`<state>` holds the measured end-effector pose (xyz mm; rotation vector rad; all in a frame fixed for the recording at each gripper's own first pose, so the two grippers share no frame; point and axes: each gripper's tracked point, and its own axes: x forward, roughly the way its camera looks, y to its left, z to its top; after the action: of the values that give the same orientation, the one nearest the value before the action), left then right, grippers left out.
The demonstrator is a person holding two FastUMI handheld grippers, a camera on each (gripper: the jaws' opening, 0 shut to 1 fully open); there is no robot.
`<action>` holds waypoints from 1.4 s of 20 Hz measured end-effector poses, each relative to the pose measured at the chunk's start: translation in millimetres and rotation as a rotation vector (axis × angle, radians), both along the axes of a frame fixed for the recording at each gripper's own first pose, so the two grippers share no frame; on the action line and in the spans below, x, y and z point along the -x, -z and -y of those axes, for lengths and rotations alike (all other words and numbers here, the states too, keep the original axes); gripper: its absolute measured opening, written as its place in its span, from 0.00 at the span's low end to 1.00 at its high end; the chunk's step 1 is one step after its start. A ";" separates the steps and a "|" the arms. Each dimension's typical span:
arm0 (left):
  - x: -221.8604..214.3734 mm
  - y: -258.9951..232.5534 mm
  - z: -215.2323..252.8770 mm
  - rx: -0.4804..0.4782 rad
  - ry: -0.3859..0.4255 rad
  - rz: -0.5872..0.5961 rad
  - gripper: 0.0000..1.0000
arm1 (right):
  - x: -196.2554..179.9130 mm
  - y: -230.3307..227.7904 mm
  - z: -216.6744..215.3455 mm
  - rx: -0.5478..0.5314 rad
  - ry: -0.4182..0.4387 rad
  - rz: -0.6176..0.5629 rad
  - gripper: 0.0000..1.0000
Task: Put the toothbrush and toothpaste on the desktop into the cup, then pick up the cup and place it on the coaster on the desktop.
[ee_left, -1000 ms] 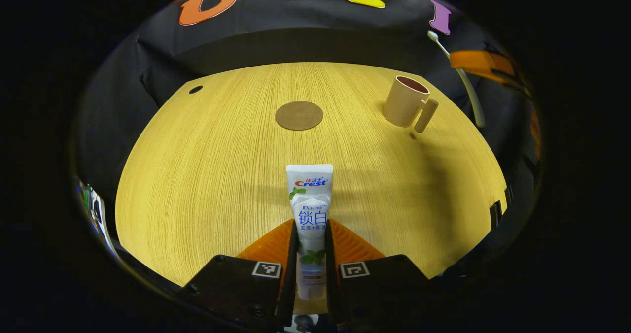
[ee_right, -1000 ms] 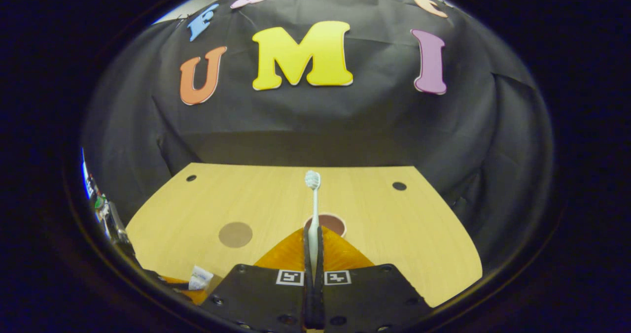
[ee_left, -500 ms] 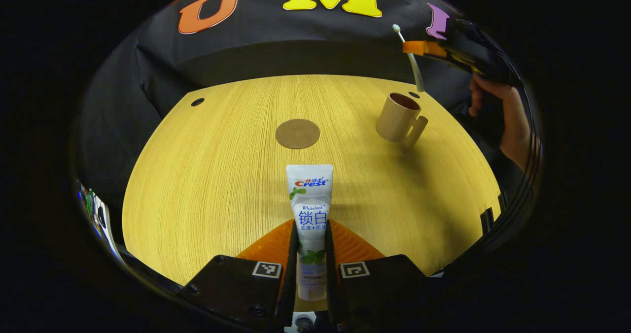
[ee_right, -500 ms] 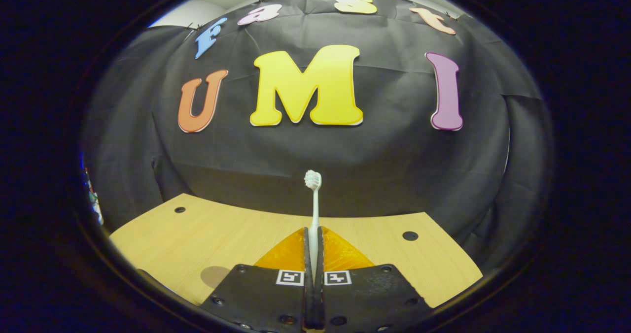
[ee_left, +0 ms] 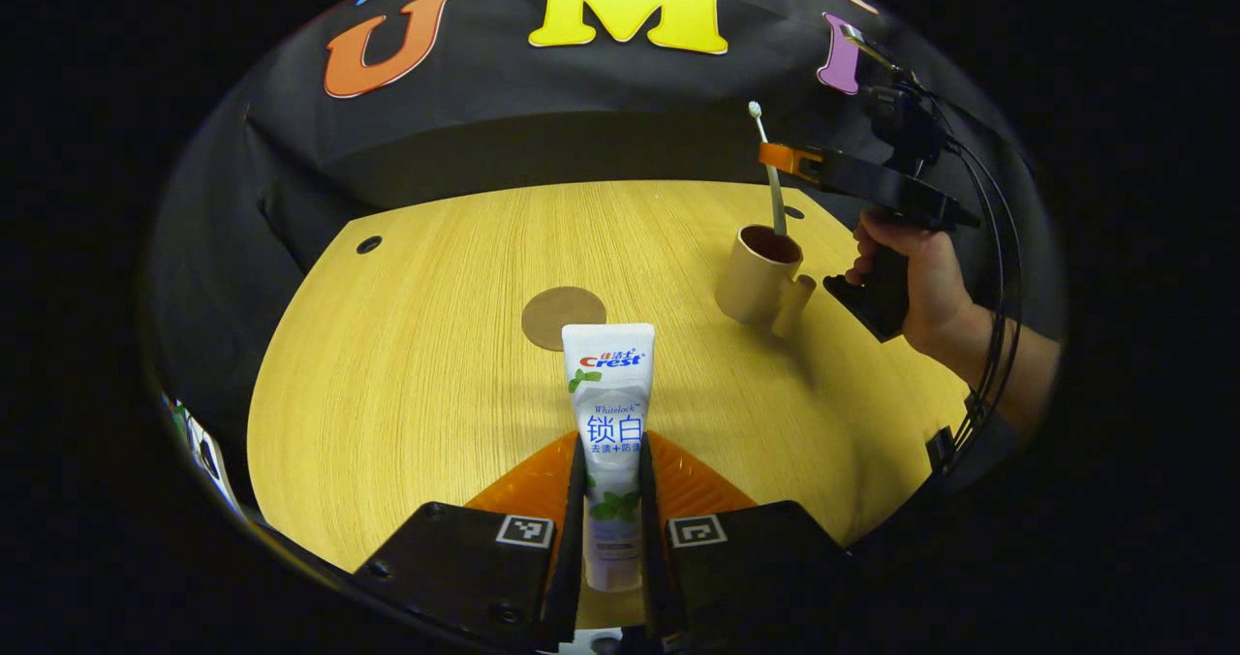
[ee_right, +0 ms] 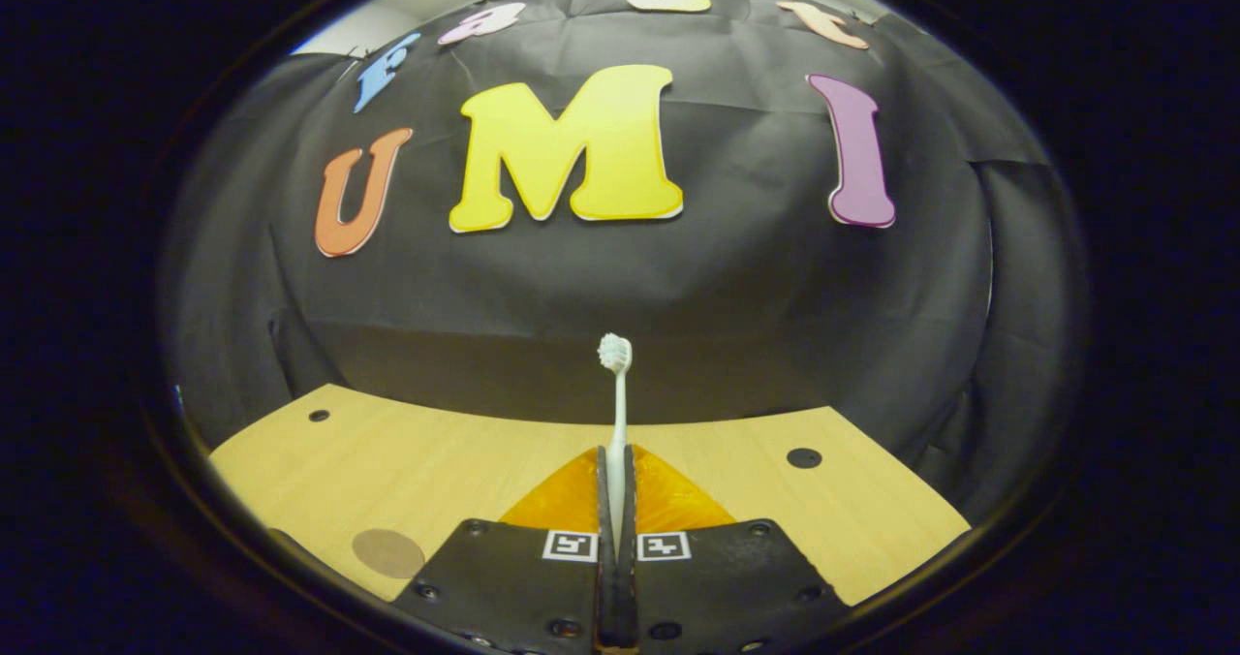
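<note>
In the left gripper view, the left gripper (ee_left: pixel 610 500) sits nearest, its two fingers pinching the lower part of a toothpaste tube (ee_left: pixel 610 413). The tube points forward between the fingers and is held above the wooden surface (ee_left: pixel 407 384), its flat crimped end farthest from the camera. Just past that end lies the round brown coaster (ee_left: pixel 563 317), flat on the surface and bare. Farther on and to the right stands the beige cup (ee_left: pixel 758 273), upright, with its handle turned toward the near right. It is well apart from the coaster.

Above the cup, the right gripper (ee_left: pixel 787 159) is held by a hand (ee_left: pixel 911 282) that comes in from the right side. Its fingers pinch the toothbrush (ee_left: pixel 768 175) partway along the handle. The brush stands close to upright, bristle head up, and its lower end dips inside the rim of the cup. Whether that end touches the bottom of the cup cannot be told.

In the right gripper view, the right gripper (ee_right: pixel 616 514) has its fingers pressed close on the toothbrush (ee_right: pixel 616 413), whose stem rises straight up between them to the bristle head. Beyond, the surface (ee_right: pixel 465 452) stretches to the booth wall, and the coaster (ee_right: pixel 387 552) lies at the near left.
</note>
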<state>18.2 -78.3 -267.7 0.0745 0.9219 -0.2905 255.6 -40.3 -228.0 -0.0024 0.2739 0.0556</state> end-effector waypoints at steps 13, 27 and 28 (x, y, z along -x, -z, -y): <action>-16.6 -6.6 10.0 0.001 -0.037 0.032 0.29 | 11.8 16.5 -0.8 -0.063 -0.061 -0.033 0.00; -25.3 -17.5 10.6 0.004 -0.063 0.102 0.29 | 27.3 23.8 -1.8 -0.056 -0.082 -0.045 0.24; -30.2 -19.4 13.8 0.015 -0.056 0.120 0.29 | 28.6 21.2 1.2 -0.056 -0.078 -0.040 0.30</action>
<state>48.4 -92.1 -248.3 0.0513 0.8008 -0.2386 226.9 -41.5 -249.2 0.0436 0.3123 0.1405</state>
